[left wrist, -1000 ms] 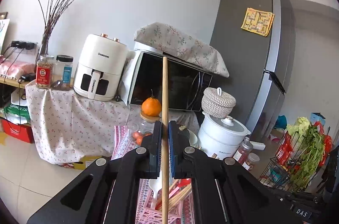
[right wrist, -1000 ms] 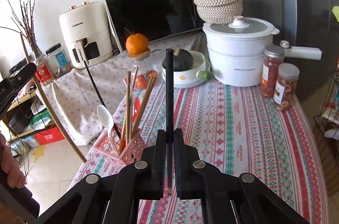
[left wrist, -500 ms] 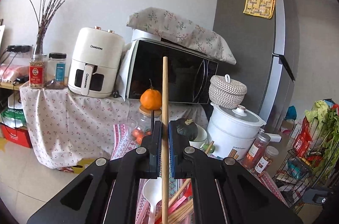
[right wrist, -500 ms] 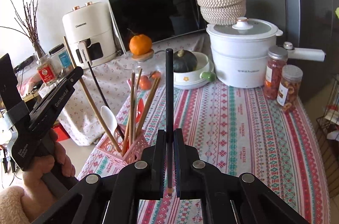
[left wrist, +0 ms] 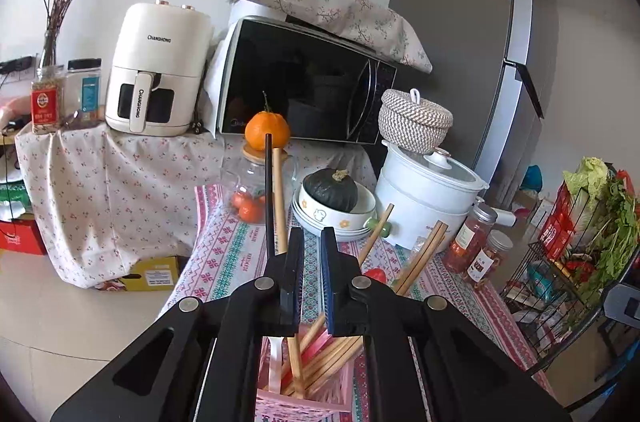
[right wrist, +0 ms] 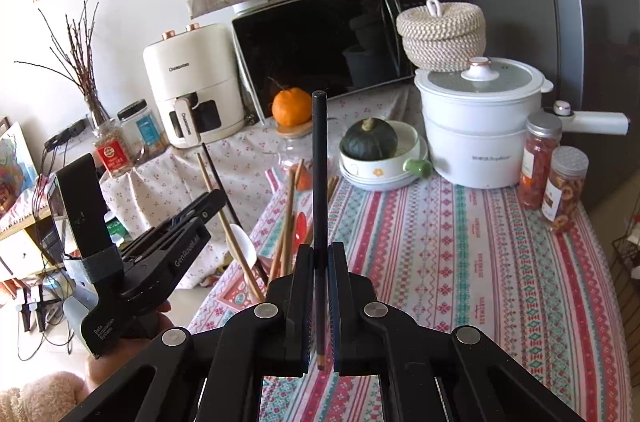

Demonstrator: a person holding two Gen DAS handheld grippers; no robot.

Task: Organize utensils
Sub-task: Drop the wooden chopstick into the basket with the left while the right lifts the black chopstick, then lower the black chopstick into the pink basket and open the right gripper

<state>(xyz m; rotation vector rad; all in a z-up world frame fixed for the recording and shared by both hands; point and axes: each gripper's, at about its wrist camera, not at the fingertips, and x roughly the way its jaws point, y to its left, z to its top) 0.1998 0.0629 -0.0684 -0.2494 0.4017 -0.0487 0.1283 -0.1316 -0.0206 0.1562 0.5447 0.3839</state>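
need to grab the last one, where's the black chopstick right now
In the right wrist view, the black chopstick stands upright, clamped in the right gripper, above the striped tablecloth just right of the pink utensil basket.

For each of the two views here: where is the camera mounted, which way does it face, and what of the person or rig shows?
Left wrist: on the left gripper, above the pink basket, facing the microwave; its open fingers show.
Right wrist: on the right gripper, facing the table; its fingers clamp a black chopstick.
Shared: microwave, orange, white pot.
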